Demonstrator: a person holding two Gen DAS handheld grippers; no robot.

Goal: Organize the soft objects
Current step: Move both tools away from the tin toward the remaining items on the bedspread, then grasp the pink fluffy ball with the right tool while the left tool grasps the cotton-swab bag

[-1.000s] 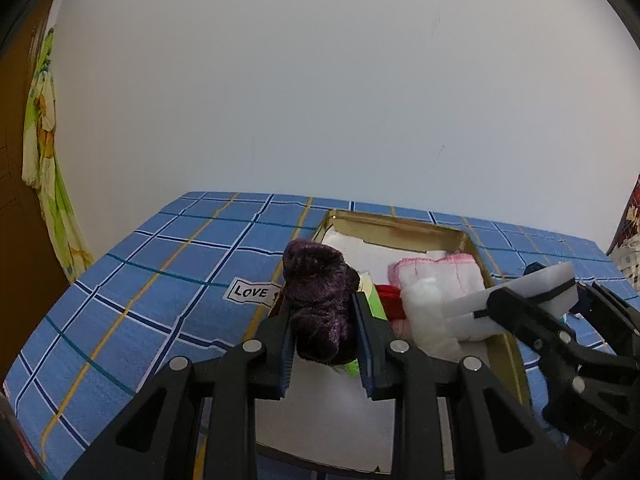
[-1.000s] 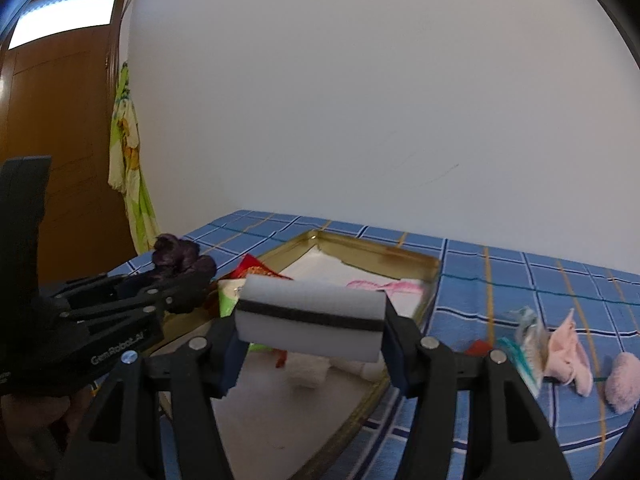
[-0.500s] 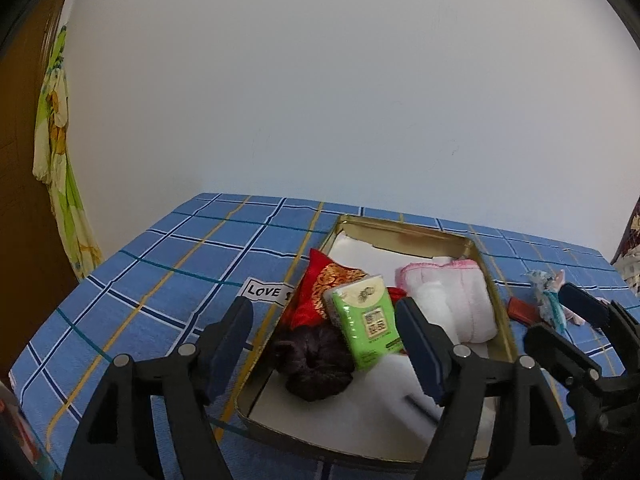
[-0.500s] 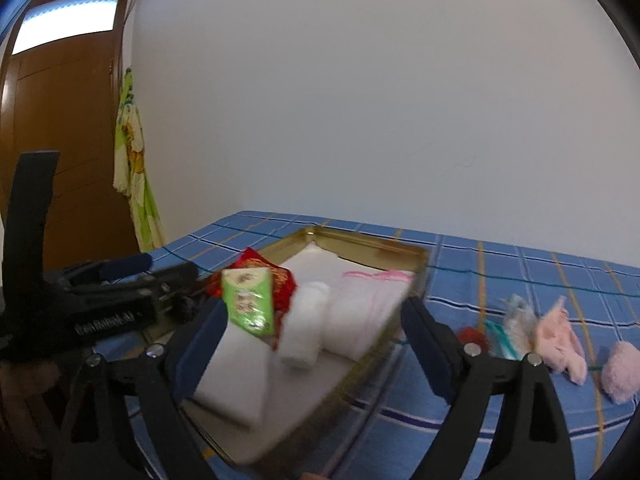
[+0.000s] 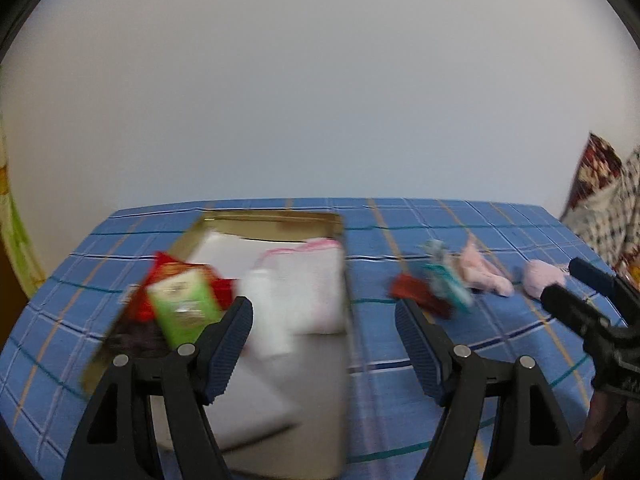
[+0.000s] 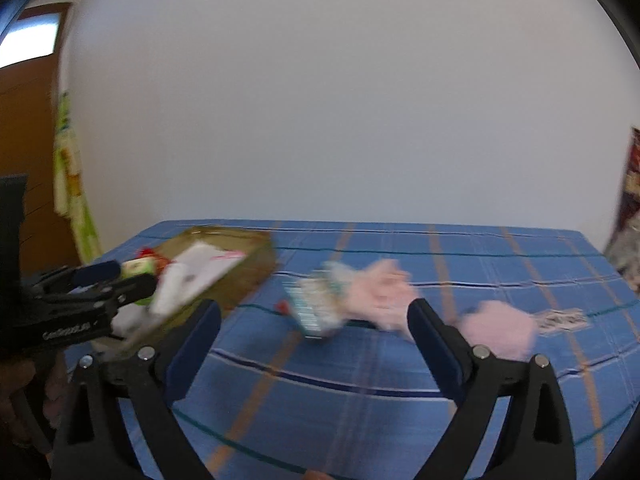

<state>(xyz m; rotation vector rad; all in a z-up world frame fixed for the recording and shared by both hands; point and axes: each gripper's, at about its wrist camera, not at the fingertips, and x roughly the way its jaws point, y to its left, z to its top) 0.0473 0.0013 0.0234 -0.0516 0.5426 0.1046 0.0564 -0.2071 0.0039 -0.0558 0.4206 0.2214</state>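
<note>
Both views now swung toward loose pink toys (image 6: 380, 292); left claw (image 5: 324, 322) and right claw (image 6: 314, 330) wide, empty, "GenRobot.ai" lettering.

Left hand-held gripper (image 6: 114, 276) body — white lettering, blurred, roughly "GenRobot.ai"; nothing else legible.

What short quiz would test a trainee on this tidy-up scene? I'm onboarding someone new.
1. True or false: the left gripper holds something.
2. Where does the green packet lie: A, in the gold tray; B, on the blue checked cloth?
3. Which colour is the fluffy ball outside the tray?

Key: 1. False, jaws open and empty. 2. A. 3. Pink.
</note>
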